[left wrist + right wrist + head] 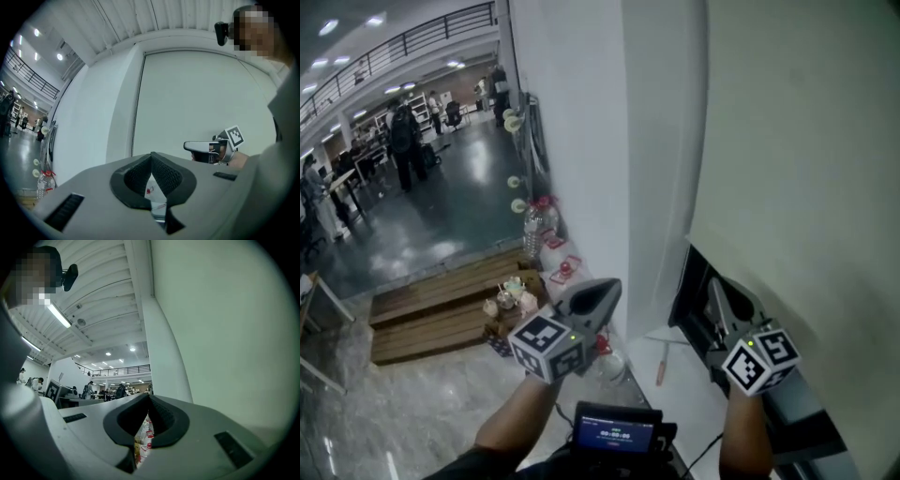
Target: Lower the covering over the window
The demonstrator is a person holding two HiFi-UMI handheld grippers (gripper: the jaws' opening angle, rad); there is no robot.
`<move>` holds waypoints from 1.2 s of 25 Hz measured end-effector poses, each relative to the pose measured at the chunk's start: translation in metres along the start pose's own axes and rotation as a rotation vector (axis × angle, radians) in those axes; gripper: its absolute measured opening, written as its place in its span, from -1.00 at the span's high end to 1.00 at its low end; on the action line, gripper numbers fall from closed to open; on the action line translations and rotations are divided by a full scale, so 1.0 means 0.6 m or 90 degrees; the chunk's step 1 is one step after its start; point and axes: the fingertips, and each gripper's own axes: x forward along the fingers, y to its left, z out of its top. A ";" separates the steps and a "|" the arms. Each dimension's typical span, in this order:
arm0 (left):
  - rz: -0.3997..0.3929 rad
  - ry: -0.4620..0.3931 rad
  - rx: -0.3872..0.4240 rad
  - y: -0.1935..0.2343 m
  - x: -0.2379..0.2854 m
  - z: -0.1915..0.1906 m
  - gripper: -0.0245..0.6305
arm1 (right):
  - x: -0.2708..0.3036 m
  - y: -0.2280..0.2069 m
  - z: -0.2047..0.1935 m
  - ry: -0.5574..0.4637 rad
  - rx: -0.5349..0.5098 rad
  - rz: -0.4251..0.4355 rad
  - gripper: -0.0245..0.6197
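I can read no brand or label; the digits on the small screen point(614, 434) nearest to me are too blurred. There is one covering point(797, 141), a plain pale blind. It hangs at the right, with its lower edge above a dark window opening point(692, 298). I count two grippers: the left gripper point(602, 292) and the right gripper point(719, 292) both have their jaws together and hold nothing.
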 end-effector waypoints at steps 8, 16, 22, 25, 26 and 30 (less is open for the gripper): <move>-0.055 0.007 -0.002 0.088 0.045 -0.002 0.96 | 0.081 -0.022 -0.002 -0.001 -0.007 -0.062 0.82; -0.109 0.013 -0.013 0.140 0.080 -0.010 0.96 | 0.132 -0.039 -0.012 0.018 -0.012 -0.125 0.81; -0.107 0.013 -0.022 0.143 0.119 -0.005 0.96 | 0.161 -0.072 -0.009 0.026 0.000 -0.114 0.78; -0.092 0.014 -0.031 0.150 0.140 -0.009 0.96 | 0.184 -0.098 -0.020 0.042 0.007 -0.092 0.71; -0.088 0.015 -0.031 0.151 0.147 -0.011 0.96 | 0.192 -0.109 -0.023 0.048 0.007 -0.085 0.68; -0.068 0.012 -0.029 0.147 0.177 -0.005 0.96 | 0.219 -0.150 -0.018 0.056 0.003 -0.048 0.59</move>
